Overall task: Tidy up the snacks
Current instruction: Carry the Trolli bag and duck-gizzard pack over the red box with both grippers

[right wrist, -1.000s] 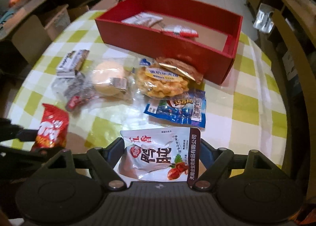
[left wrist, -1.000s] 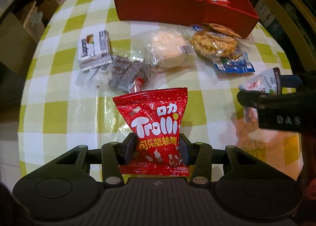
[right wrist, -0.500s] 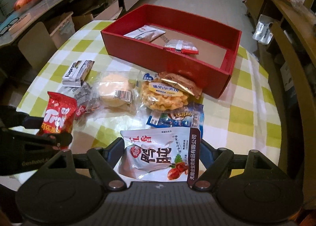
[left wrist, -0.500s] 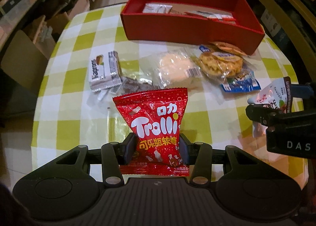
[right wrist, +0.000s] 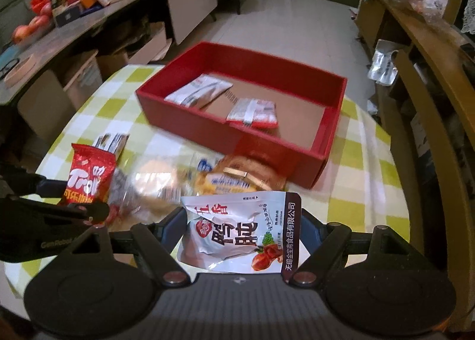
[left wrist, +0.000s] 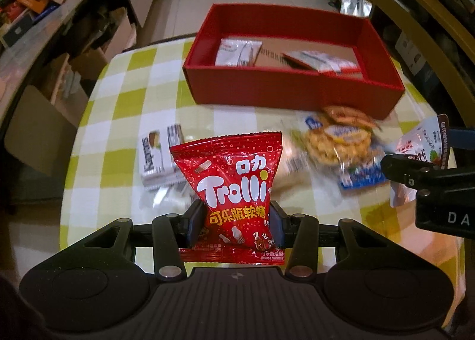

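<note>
Two held packets hang near red box rim.

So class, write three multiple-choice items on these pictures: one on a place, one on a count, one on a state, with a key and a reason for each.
1. Where is the red box?
A. on the checked table
B. on the floor
C. on a chair

2. How many packets lie inside the box?
A. none
B. two
C. five

3. What is the left claw doing?
A. standing open and empty
B. gripping the red Trolli bag
C. gripping an apple

Key:
1 A, the box stands on the yellow-and-white cloth.
2 B, a white packet and a red-and-white packet lie on its floor.
3 B, its pads press the bag's sides.
</note>
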{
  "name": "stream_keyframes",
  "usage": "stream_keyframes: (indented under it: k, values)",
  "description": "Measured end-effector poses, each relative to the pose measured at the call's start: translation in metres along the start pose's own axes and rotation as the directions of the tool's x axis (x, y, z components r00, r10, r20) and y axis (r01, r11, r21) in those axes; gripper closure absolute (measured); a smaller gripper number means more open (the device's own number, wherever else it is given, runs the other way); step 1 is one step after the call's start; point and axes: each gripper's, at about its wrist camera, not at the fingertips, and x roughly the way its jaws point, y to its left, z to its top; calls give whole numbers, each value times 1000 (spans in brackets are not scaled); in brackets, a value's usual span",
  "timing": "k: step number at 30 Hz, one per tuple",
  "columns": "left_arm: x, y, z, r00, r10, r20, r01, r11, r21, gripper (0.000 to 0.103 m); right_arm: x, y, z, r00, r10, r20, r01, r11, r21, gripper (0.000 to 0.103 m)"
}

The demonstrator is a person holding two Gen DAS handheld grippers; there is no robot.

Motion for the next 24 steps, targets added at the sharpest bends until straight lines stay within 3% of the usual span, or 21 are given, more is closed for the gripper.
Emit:
stream_keyframes:
  k: [10,24]
  values:
    - [5,-8,42,999,-21,30,21,1000,-13,49,16,-9,28,1000,-12,9,11,1000,22,19]
    - [31,-5,96,999,9,48,-7,999,-53,50,45,-34,74,998,-46,50,42,996,79,19]
